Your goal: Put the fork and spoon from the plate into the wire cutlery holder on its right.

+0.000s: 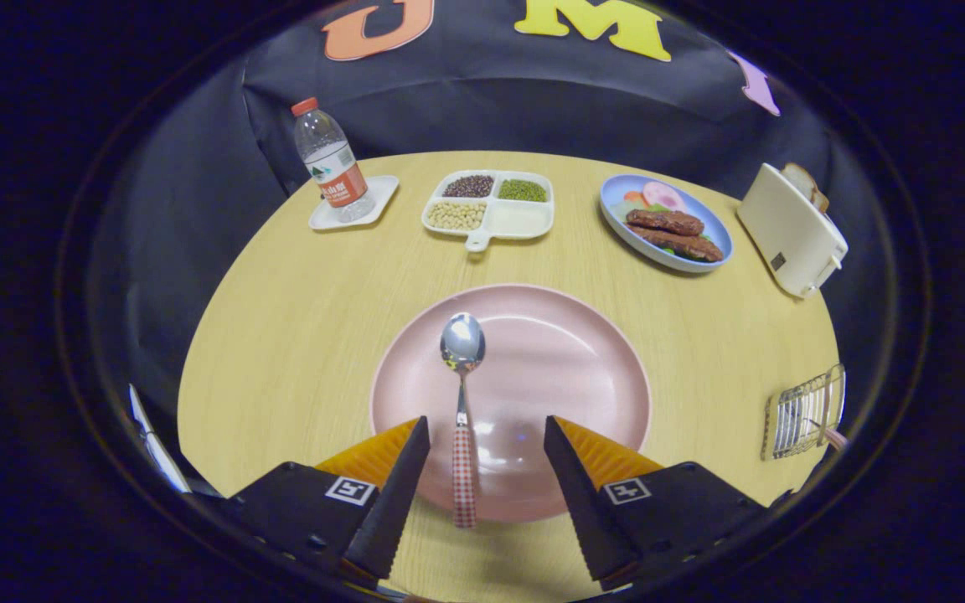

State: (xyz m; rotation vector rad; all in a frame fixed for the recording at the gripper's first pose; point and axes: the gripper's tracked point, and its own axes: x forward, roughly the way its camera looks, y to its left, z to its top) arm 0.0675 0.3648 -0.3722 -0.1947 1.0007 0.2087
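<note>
Pink plate (583, 352); silver spoon (462, 394) with red-and-white checked handle. Pale wood-grain table (298, 335). Blue dish (704, 255) with brown patties. White divided tray (524, 222) of dark, green and beige beans. Red-capped clear bottle (330, 161), cream toaster (788, 230).

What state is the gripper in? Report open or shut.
Open. The gripper has its fingers spread above the plate, with the spoon handle lying between them, untouched.

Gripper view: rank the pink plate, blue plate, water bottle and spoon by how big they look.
1. pink plate
2. blue plate
3. spoon and water bottle: similar, nearness makes it unsure.
</note>
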